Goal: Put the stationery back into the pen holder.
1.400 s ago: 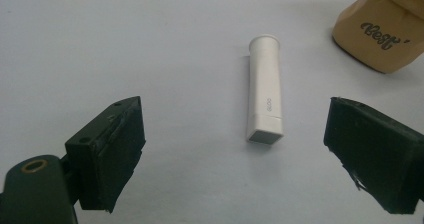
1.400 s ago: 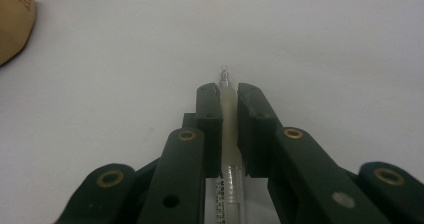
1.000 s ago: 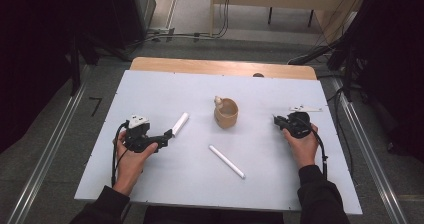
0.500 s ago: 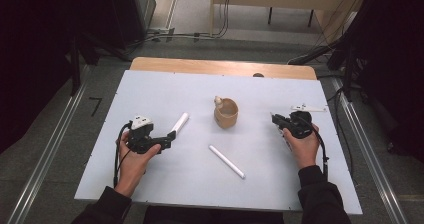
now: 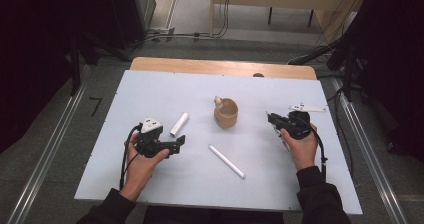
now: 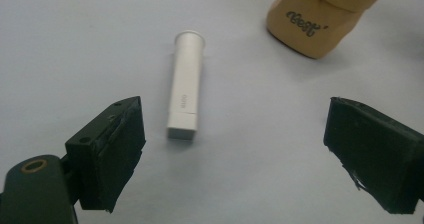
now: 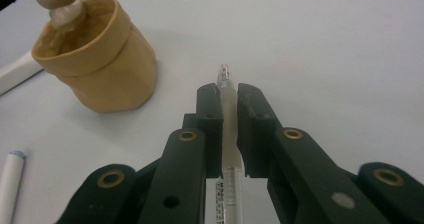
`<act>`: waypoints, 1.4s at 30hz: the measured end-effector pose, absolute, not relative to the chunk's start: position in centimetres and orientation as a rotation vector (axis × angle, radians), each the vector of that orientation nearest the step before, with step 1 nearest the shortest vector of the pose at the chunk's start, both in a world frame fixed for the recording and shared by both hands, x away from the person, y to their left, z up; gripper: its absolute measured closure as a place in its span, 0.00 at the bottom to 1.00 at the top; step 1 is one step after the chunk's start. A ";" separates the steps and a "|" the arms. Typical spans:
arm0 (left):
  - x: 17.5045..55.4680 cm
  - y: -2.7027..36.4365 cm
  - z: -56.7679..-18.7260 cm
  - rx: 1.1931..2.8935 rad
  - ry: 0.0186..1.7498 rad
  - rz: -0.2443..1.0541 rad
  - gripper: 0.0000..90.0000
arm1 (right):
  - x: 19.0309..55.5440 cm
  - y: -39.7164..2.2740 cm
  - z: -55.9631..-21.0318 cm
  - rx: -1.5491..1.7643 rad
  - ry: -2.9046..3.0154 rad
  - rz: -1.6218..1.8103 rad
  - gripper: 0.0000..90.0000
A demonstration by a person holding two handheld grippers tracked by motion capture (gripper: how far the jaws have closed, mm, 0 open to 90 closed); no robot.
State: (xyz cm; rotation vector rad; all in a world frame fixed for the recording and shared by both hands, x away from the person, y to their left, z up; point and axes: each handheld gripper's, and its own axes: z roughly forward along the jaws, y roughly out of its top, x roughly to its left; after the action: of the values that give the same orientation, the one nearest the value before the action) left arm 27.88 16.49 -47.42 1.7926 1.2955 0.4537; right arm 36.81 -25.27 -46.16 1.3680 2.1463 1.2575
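Pouch (image 5: 226, 115), perhaps fabric, stands between white cap (image 5: 179, 123) and right tool (image 5: 273, 120).

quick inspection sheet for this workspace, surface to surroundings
surface: pale blue board on a wooden table, no spills seen
job's things: clear pen clamped lengthwise in the right gripper; white cap lies flat on the board, ahead of the left gripper
clutter: tan pouch, upright, with a beaded piece at its rim; long white pen lying flat in the middle
grippers: right shut on the clear pen; left open, jaws wide either side of the white cap, not touching it
cables: a black cable trails from each gripper along the forearm
surroundings: dark curtains at the sides, floor rails, cords on the floor behind
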 end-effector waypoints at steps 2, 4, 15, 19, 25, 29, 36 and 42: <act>27.8 16.1 -47.4 1.802 1.285 0.445 0.12 | 36.7 -25.0 -46.0 1.359 2.150 1.264 0.88; 27.8 15.6 -47.4 1.809 1.276 0.435 0.12 | 36.6 -24.7 -45.9 1.354 2.153 1.272 0.88; 27.6 13.6 -47.6 1.844 1.234 0.375 0.12 | 36.2 -23.7 -45.7 1.324 2.177 1.292 0.88; 27.7 12.7 -47.6 1.858 1.213 0.351 0.12 | 36.0 -23.3 -45.4 1.308 2.183 1.309 0.88; 27.8 11.7 -47.7 1.867 1.196 0.318 0.12 | 35.7 -22.5 -45.2 1.278 2.200 1.327 0.88; 27.9 11.0 -47.7 1.874 1.191 0.293 0.13 | 35.5 -21.9 -45.0 1.257 2.209 1.343 0.88; 28.1 9.3 -47.7 1.889 1.163 0.253 0.13 | 35.2 -21.0 -44.6 1.232 2.225 1.368 0.88; 28.3 7.9 -47.8 1.914 1.144 0.231 0.13 | 34.9 -20.6 -44.4 1.209 2.238 1.382 0.88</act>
State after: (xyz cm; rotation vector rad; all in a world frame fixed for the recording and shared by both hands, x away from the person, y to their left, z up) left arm 28.35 7.92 -47.79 1.9137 1.1441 0.2311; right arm 34.91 -20.57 -44.41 1.2086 2.2378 1.3818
